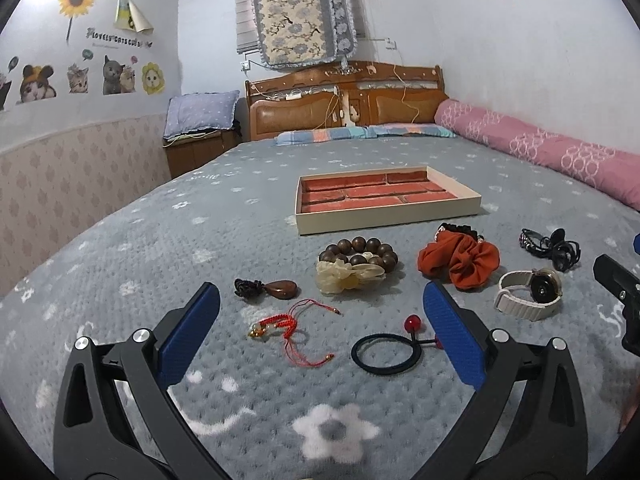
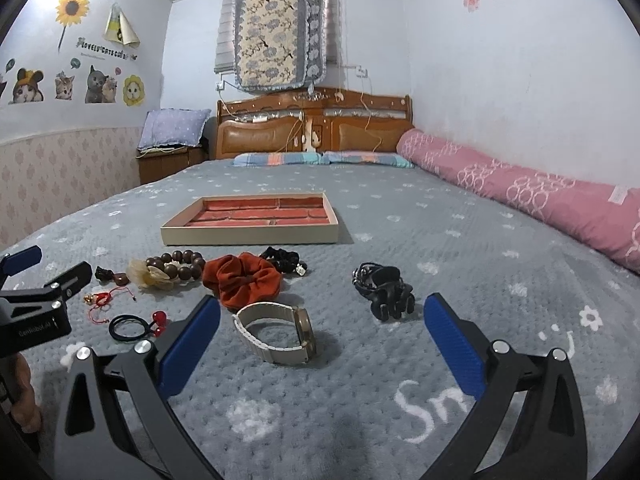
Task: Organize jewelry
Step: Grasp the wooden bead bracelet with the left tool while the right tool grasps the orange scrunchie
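Both tools, left point(image 1: 320, 320) and right point(image 2: 322, 322), were spread wide and held nothing; all the jewelry lay on the bed point(image 1: 120, 248) in front of the unfilled tray point(image 1: 386, 222). Likely risks: the soft blanket giving way under thin pieces such as the red cord bracelet point(image 1: 288, 326), and the bead bracelet point(image 1: 360, 254), touching the cream scrunchie point(image 1: 344, 278), dragging it along.

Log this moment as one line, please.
stage: start | left gripper: open | right gripper: open | tray: holds nothing | jewelry: all on bed
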A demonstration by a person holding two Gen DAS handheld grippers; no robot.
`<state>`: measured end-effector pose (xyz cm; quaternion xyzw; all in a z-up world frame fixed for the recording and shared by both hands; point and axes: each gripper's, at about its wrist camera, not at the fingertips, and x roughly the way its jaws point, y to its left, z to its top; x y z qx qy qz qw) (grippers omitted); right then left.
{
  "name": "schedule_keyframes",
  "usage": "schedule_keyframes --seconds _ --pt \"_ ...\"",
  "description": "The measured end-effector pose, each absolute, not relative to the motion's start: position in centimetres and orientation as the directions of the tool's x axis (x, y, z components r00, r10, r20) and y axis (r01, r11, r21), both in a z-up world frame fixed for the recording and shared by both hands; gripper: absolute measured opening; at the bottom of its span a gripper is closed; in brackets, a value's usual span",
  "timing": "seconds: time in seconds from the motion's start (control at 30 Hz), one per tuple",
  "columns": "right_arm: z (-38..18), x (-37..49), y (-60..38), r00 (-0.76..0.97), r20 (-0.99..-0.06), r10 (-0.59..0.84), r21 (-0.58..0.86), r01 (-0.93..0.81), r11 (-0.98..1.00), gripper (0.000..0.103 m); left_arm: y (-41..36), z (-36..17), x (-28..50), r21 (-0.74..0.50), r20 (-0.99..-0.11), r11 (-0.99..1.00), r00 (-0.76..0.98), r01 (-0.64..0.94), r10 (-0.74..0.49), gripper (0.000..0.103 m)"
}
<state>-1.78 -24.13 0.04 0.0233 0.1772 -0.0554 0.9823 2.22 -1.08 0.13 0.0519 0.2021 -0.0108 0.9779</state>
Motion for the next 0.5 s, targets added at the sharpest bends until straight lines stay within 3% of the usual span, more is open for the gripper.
schedule_keyframes --seconds 0.3,0.5 --pt "0.9 2.2 -24.4 0.907 -0.418 -0.058 0.071 0.096 0.993 0.099 -0.4 1.9 6.0 0.043 -0.451 0.998 0.893 0.035 -0.012 0.098" --pt "1.5 6.2 -23.0 0.879 -0.475 -0.037 0.021 0.053 0.998 0.099 -0.9 2.4 8.6 0.047 -0.499 0.998 0.867 0.047 -0.017 0.098"
